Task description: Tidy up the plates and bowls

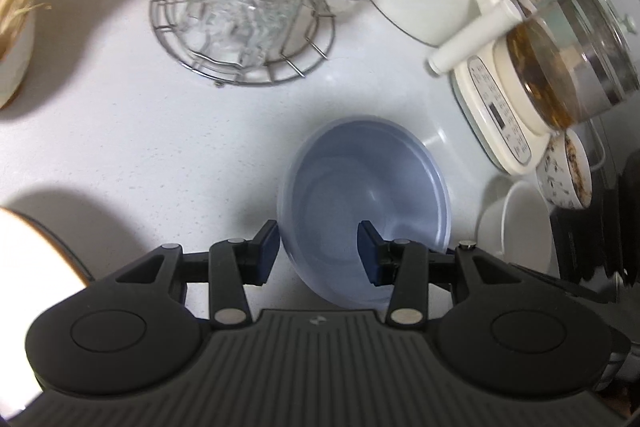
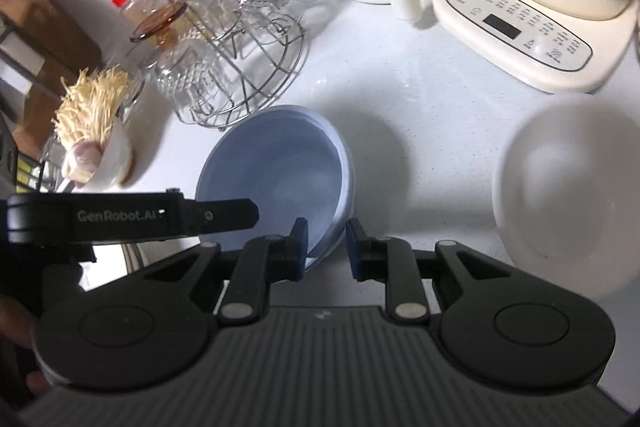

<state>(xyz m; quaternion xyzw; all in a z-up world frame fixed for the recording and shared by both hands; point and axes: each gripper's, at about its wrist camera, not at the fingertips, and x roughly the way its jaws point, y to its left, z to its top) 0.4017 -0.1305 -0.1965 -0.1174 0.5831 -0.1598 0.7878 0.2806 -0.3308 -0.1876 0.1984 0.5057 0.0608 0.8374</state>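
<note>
A pale blue bowl sits on the white counter. My left gripper is open with its jaws astride the bowl's near-left rim, one finger outside and one inside. In the right wrist view the blue bowl lies just ahead. My right gripper is open with its jaws astride the bowl's near-right rim. The left gripper's arm reaches in from the left. A white bowl stands to the right; it shows in the left wrist view too.
A wire rack with glass cups stands behind the bowl, also in the right wrist view. A kettle on a cream base is at back right. A patterned cup leans by the base. A white dish of dried strands sits left.
</note>
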